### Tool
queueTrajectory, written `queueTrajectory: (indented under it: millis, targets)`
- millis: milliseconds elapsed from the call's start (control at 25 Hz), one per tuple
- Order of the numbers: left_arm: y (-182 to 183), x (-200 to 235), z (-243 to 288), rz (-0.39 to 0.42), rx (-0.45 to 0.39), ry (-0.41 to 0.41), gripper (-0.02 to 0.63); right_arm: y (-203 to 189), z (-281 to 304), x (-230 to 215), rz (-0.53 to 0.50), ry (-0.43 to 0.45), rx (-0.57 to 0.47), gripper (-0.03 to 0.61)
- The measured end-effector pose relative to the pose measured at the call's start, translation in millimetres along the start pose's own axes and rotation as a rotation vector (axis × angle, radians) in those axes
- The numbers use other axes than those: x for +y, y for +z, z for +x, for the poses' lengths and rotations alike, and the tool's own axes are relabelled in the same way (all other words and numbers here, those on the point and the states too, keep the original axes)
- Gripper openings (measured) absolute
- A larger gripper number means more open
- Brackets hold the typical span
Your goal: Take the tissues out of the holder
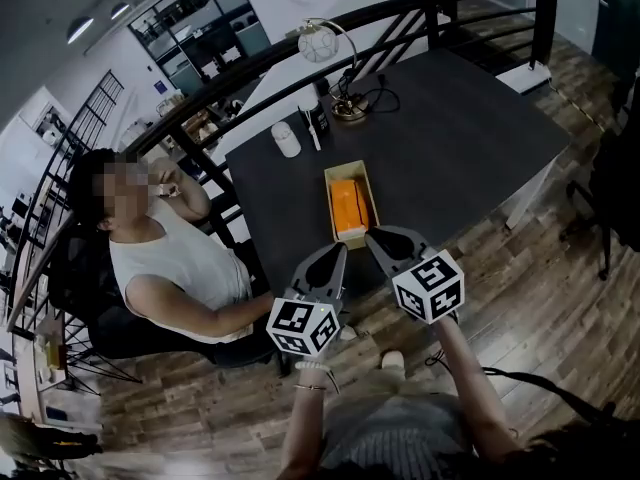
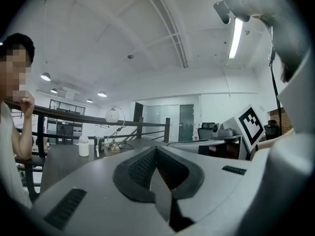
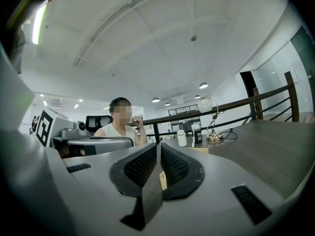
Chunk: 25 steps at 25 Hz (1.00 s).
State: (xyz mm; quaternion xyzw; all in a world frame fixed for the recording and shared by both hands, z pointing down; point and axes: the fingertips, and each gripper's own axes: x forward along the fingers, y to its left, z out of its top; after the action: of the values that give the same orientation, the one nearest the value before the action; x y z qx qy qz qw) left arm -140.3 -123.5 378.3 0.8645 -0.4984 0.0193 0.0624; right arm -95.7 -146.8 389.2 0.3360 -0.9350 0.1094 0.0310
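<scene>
A tan box-shaped tissue holder lies on the dark table, with an orange tissue pack inside it. Both grippers hover just off the table's near edge, short of the holder. My left gripper points at the holder's near end, jaws pressed together with nothing between them. My right gripper sits beside it, also shut and empty. In the right gripper view a corner of the holder shows just behind the closed jaws. The left gripper view shows closed jaws over the table top.
At the table's far end stand a globe desk lamp, a white bottle and a small dark box. A seated person in a white top is at the table's left side. A black railing runs behind; wood floor lies below.
</scene>
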Motion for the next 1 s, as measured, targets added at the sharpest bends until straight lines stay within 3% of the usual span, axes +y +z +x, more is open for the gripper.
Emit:
queueTrajectory:
  millis: [520,720,1000]
  targets:
    - [-33,29,9,-0.06,0.058,0.001,0.008,-37,35,1,-0.029,0.045,0.125,0.019]
    - [-38,41,16,-0.076,0.082,0.036,0.008,-49,52,-11,-0.005,0.084,0.201,0.091]
    - [-49,68,27,-0.095,0.1,0.1,0.008,-70,86,-27,-0.019,0.119,0.337,0.133]
